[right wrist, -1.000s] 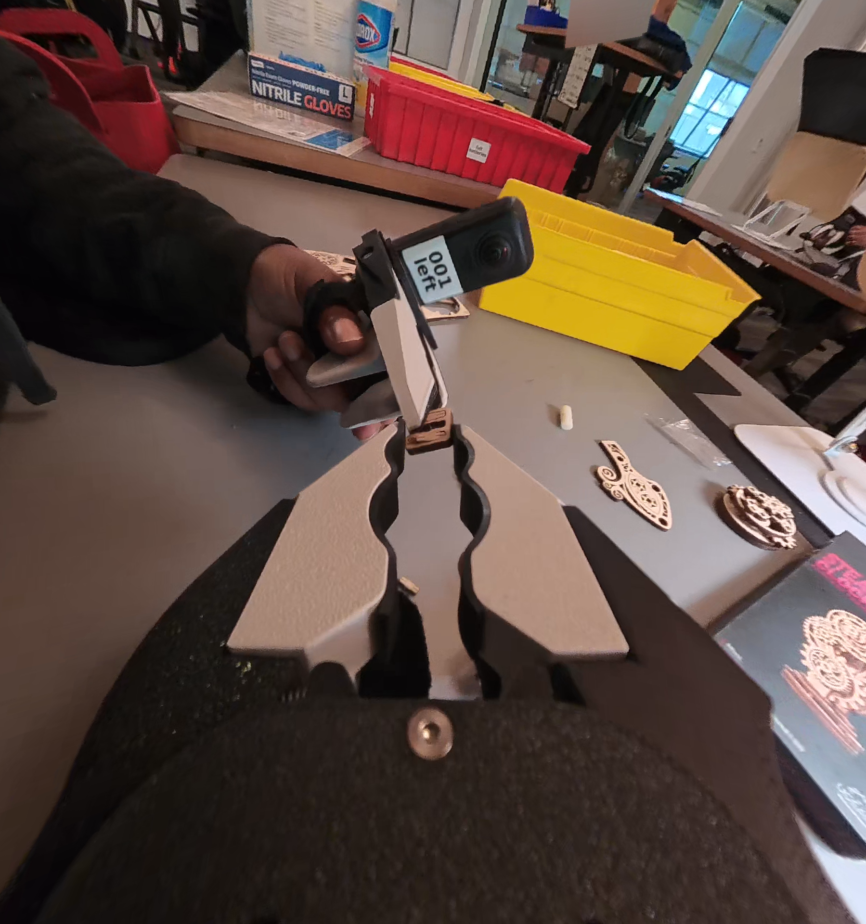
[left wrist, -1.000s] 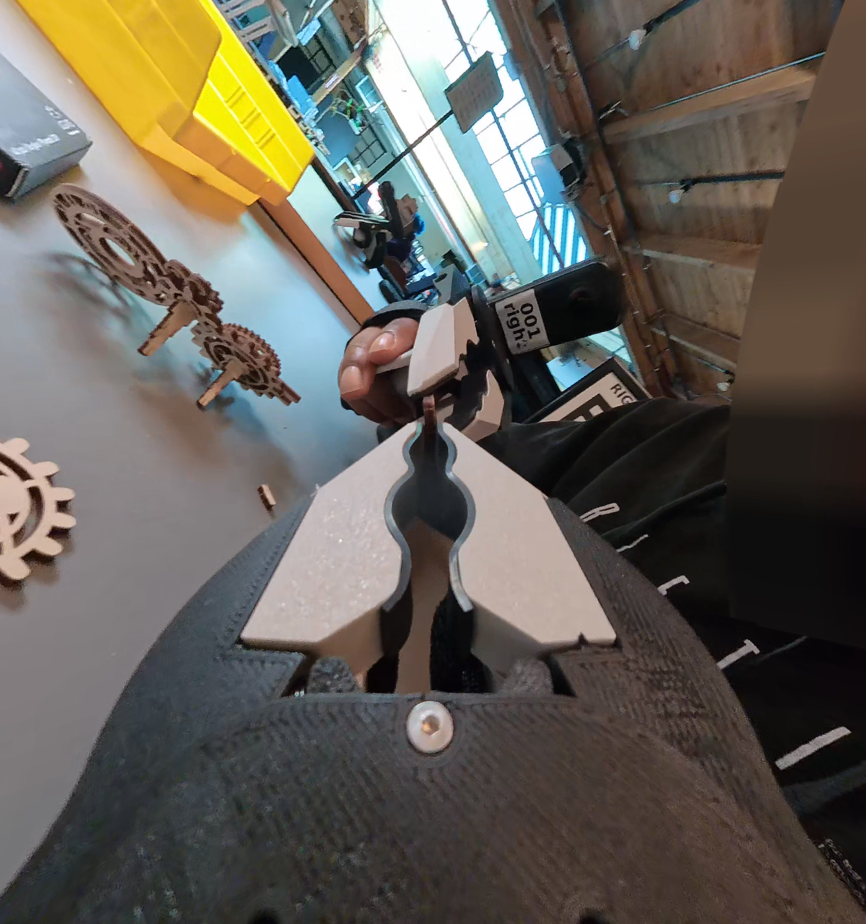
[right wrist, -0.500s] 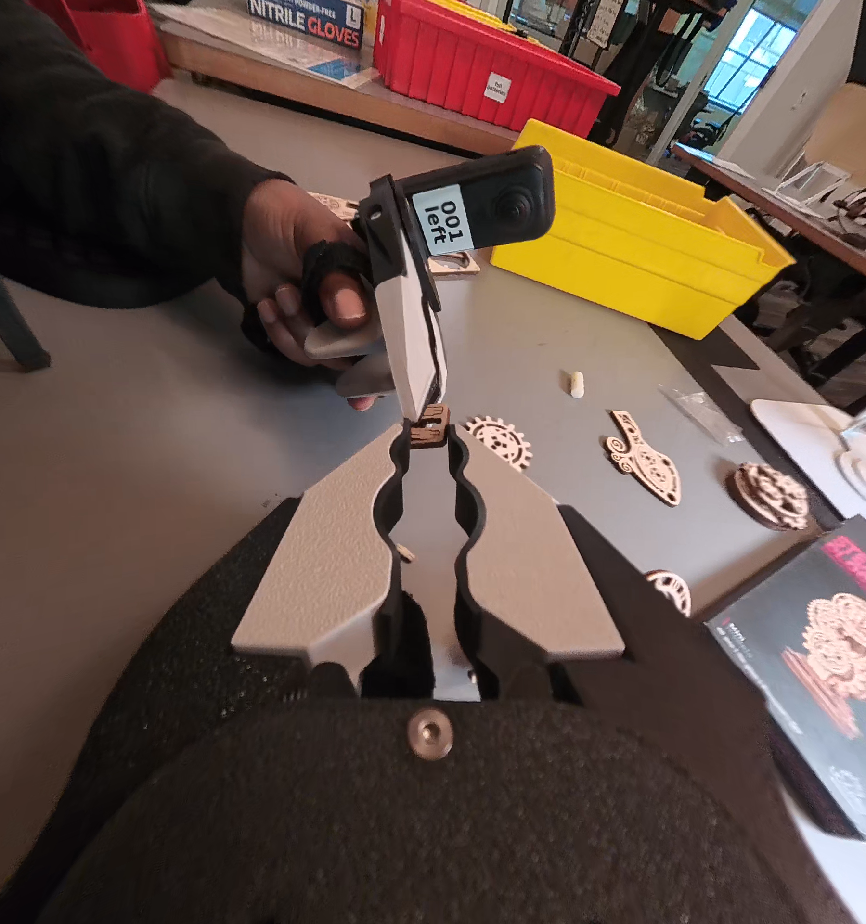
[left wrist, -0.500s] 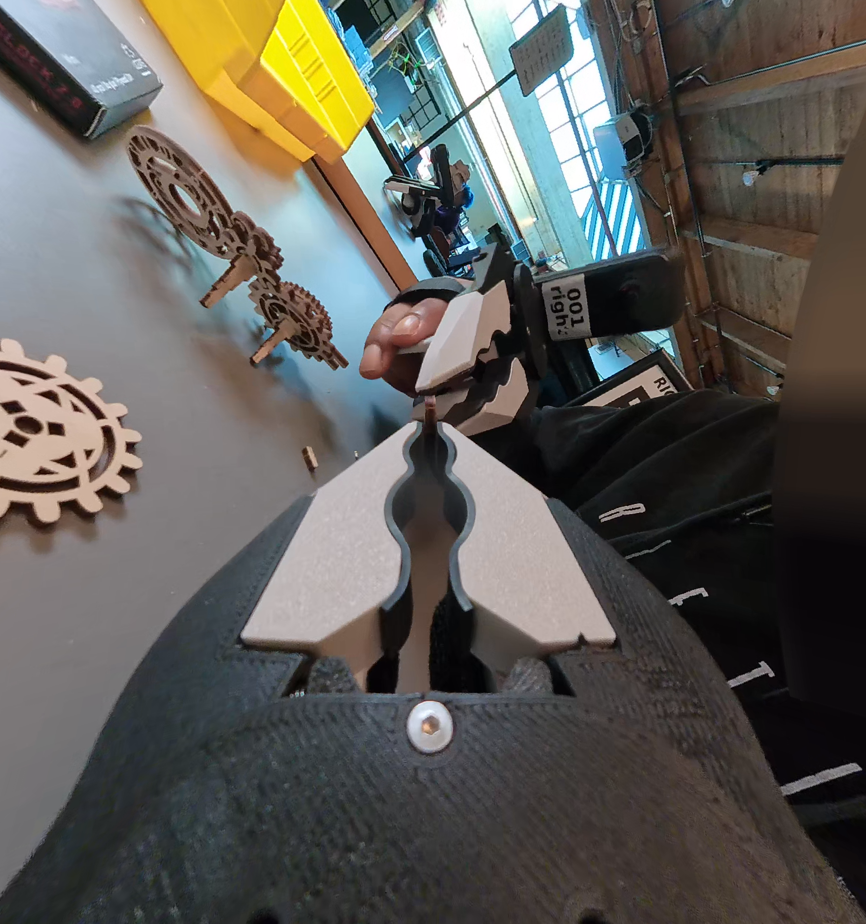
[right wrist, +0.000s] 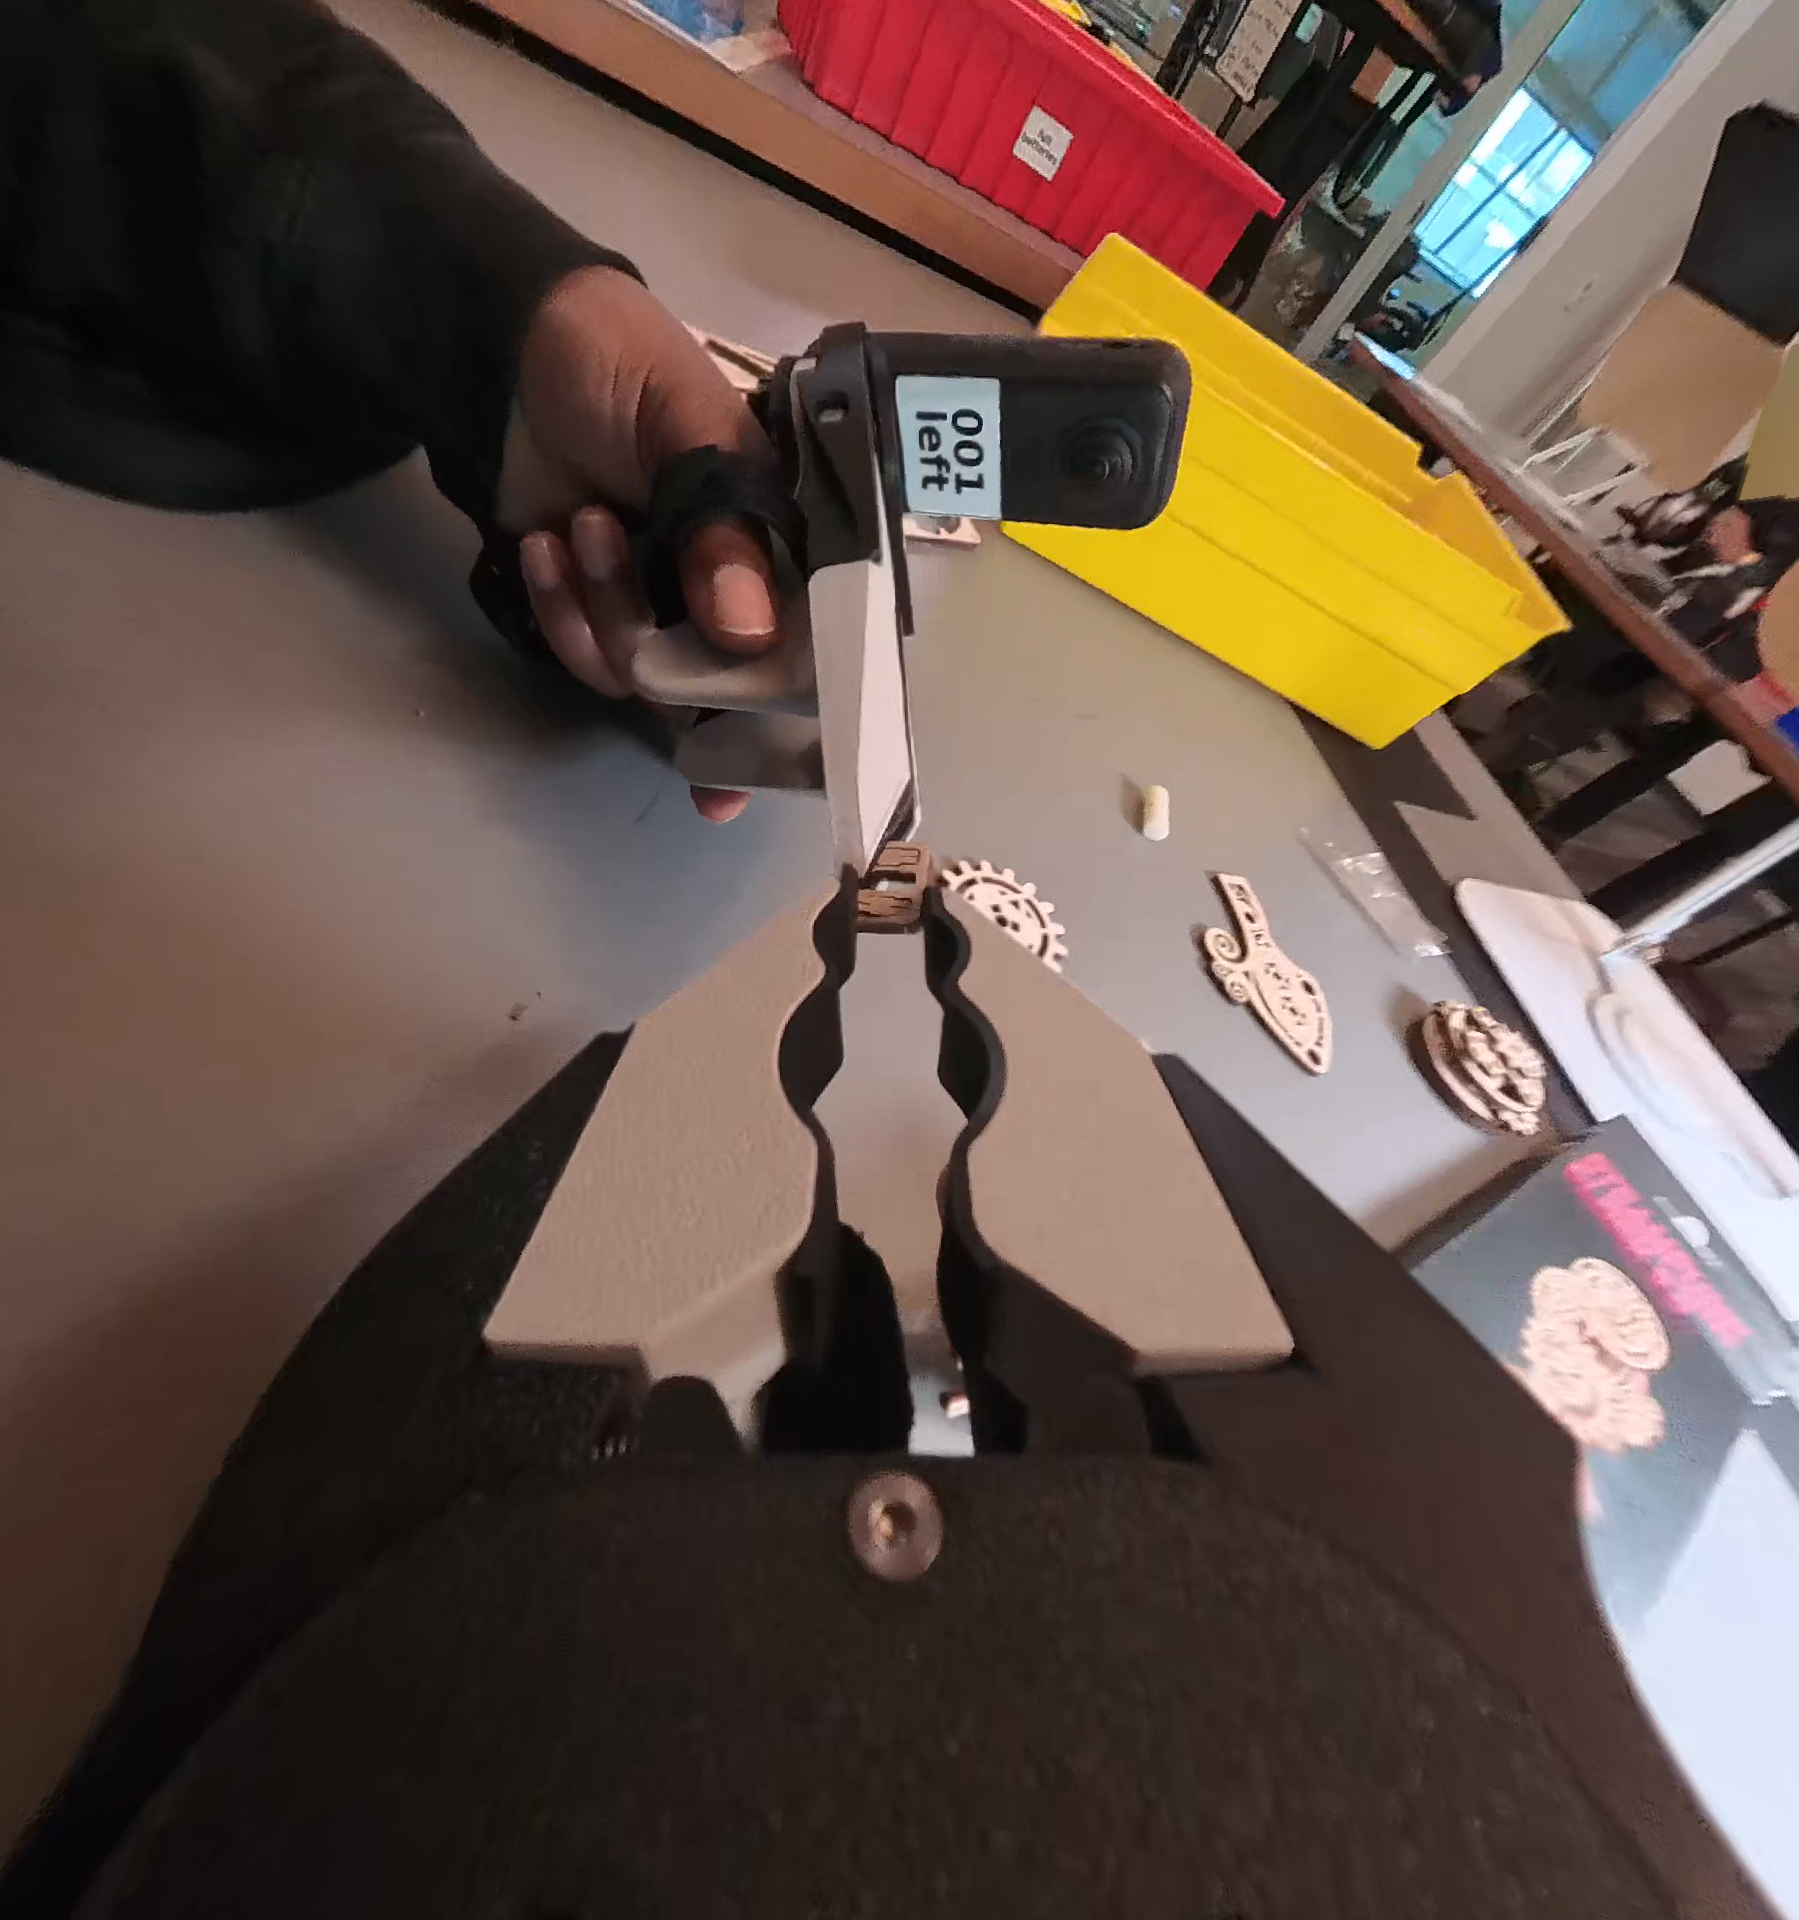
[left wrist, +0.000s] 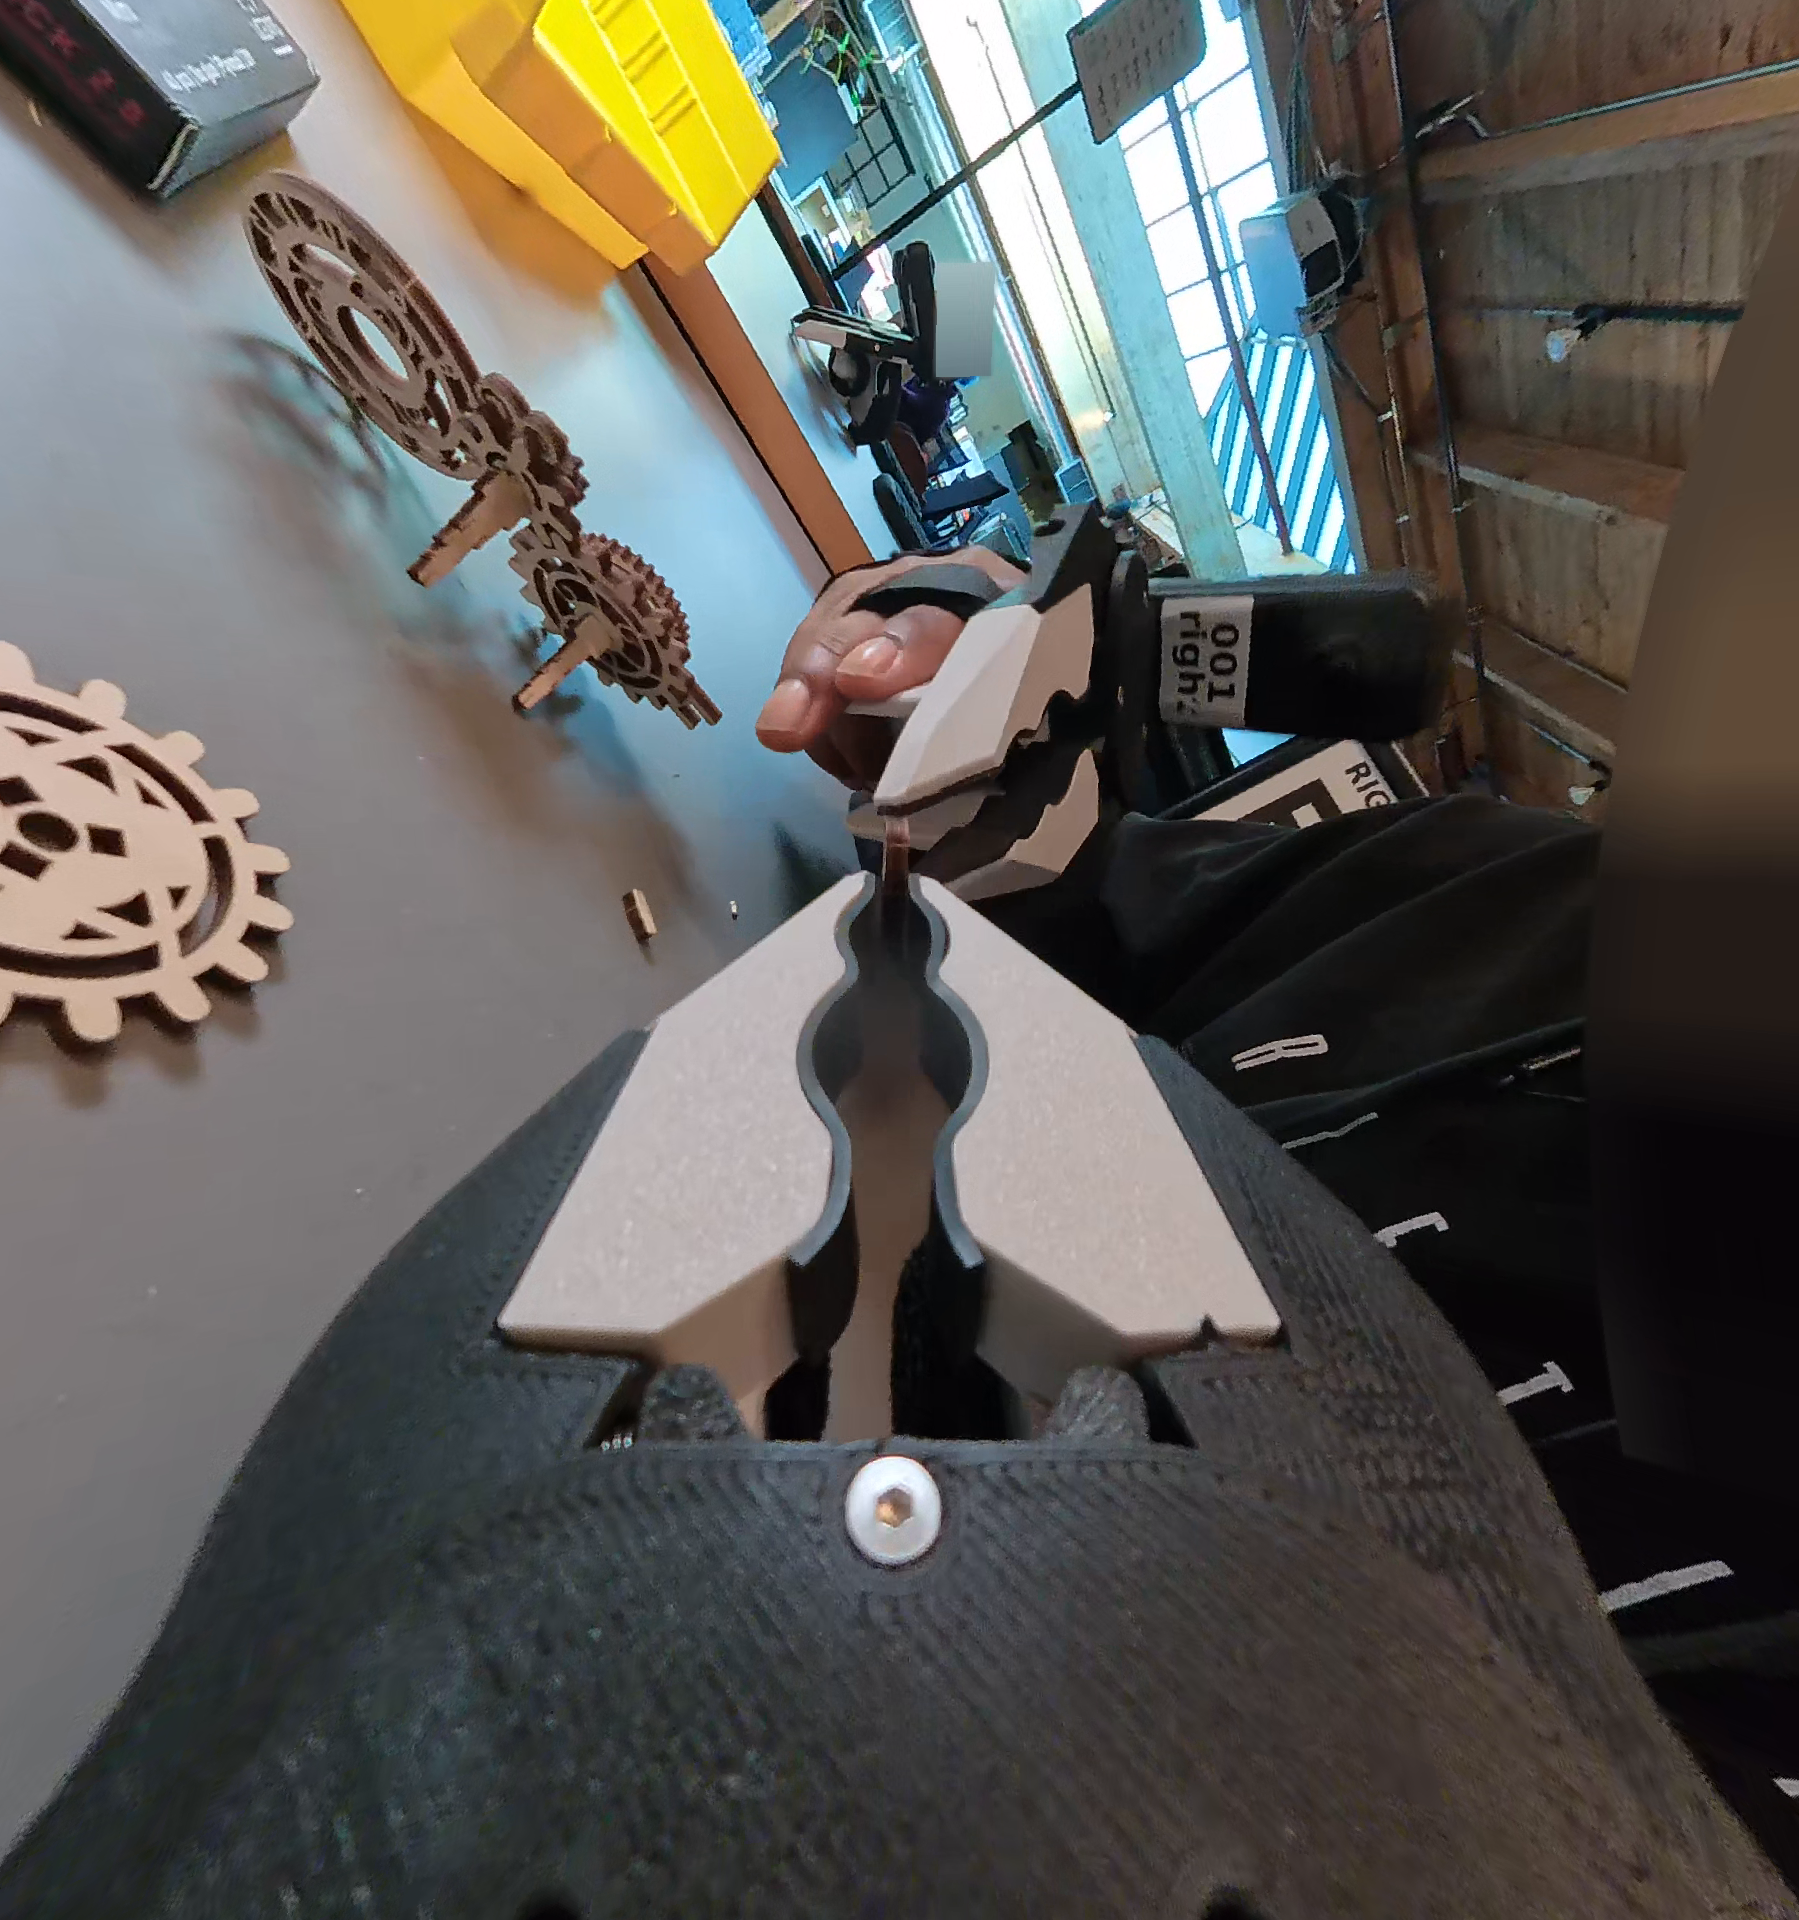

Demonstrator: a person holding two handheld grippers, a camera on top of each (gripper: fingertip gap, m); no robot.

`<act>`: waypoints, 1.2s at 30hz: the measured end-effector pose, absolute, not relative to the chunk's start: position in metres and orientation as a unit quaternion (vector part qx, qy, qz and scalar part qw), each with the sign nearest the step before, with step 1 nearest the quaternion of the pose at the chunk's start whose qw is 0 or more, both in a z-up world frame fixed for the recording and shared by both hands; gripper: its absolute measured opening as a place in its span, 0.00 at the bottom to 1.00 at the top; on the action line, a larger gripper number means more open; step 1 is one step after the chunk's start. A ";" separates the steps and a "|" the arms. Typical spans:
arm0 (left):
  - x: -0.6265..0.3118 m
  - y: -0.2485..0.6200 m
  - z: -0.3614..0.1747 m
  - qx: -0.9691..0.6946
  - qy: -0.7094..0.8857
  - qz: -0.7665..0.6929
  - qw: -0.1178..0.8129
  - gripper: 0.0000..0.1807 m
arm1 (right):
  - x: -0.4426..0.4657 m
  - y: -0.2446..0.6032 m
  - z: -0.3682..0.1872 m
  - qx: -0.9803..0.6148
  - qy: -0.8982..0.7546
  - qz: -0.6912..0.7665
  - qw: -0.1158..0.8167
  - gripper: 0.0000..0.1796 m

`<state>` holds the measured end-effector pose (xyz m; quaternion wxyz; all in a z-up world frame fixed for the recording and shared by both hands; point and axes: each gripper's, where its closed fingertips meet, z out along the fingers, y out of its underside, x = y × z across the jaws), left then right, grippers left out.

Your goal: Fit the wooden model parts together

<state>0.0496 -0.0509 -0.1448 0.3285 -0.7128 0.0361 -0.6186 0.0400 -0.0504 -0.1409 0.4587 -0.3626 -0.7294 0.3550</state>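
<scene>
Grey bench [right wrist: 251, 935] lies under your claws: right claw [right wrist: 890, 902] pinches a small slotted wooden piece [right wrist: 892, 896]; edge-on from left, left claw [left wrist: 893, 888] clamps it too.

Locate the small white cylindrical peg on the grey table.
In the right wrist view, the small white peg lies on the grey table, right of centre, between the yellow plastic bin and the flat wooden gear.
</scene>
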 end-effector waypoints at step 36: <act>0.040 -0.041 -0.157 -0.745 0.011 -0.566 0.352 0.00 | 0.034 -0.043 -0.155 -0.388 -0.734 0.306 0.466 0.06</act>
